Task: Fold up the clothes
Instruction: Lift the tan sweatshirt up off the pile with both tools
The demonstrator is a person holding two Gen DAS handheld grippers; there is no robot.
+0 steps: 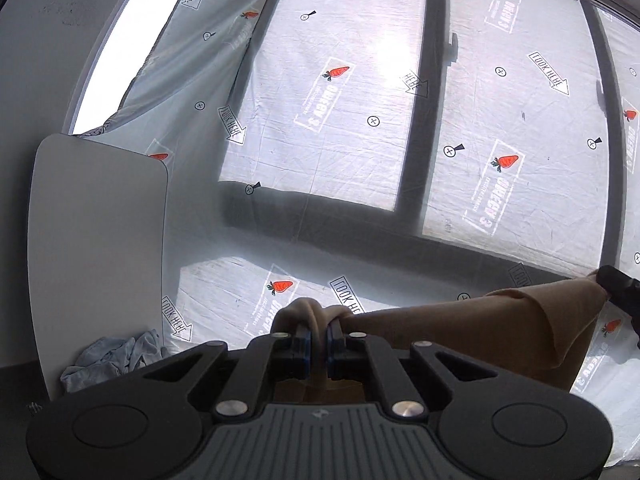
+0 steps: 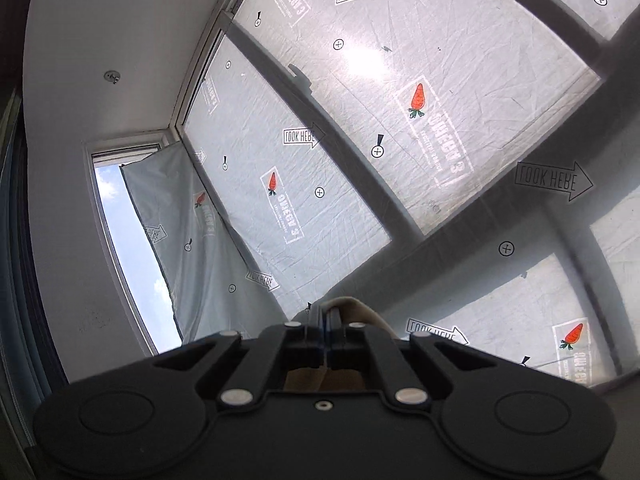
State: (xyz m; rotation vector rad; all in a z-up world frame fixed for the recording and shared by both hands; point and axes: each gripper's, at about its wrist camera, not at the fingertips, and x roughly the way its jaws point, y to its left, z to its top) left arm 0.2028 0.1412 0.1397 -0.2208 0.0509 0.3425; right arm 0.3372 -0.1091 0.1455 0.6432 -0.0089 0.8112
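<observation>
A tan garment (image 1: 472, 332) hangs stretched in the air between both grippers. My left gripper (image 1: 319, 334) is shut on one bunched edge of it. The cloth runs right to my right gripper (image 1: 618, 290), seen at the right edge of the left wrist view. In the right wrist view my right gripper (image 2: 326, 326) is shut on a tan fold (image 2: 352, 306) of the same garment. Most of the garment hangs below both cameras, out of sight.
A white table (image 1: 96, 240) stands at the left, with a crumpled light-blue cloth (image 1: 116, 358) beside its near end. Large windows covered with printed plastic film (image 1: 340, 100) fill the background. A white wall and an uncovered window strip (image 2: 128, 248) are at the left.
</observation>
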